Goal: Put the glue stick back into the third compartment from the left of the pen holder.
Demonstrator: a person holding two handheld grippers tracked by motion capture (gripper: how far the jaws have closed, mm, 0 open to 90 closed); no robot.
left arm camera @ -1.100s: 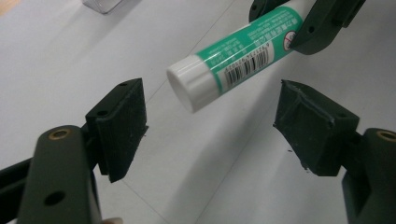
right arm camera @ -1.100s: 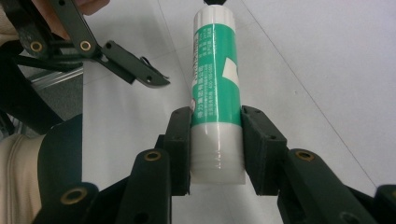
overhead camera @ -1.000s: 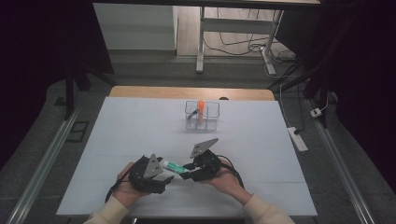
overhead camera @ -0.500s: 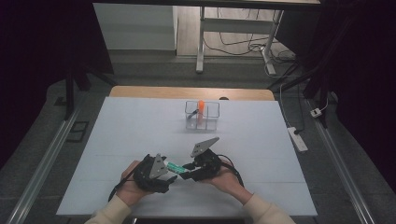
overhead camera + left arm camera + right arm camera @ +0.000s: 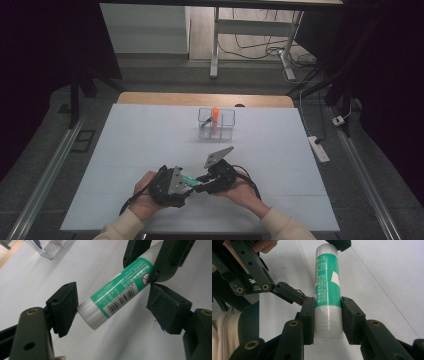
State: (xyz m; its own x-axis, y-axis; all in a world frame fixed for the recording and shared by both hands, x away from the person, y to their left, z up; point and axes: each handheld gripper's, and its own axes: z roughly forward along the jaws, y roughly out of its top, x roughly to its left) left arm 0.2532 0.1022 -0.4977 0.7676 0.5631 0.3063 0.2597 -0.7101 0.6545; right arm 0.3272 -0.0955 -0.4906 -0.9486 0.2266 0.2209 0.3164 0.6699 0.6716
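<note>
The right gripper (image 5: pixel 327 312) clamps the green-and-white glue stick (image 5: pixel 327 282) by its white end, just above the table (image 5: pixel 150 135); the left gripper (image 5: pixel 112 302) has its jaws spread around the stick's other end.

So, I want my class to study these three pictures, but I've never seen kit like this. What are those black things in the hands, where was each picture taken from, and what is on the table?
A person holds a hand-worked two-jaw gripper in each hand. The high view looks down from above onto the white table. The other two come from cameras riding on each gripper, looking along its jaws. The right gripper is shut on a green and white glue stick. The left gripper is open, its jaws on either side of the stick's other end; one pad looks to touch the cap. Farther back stands a clear plastic organizer holding an orange item.
</note>
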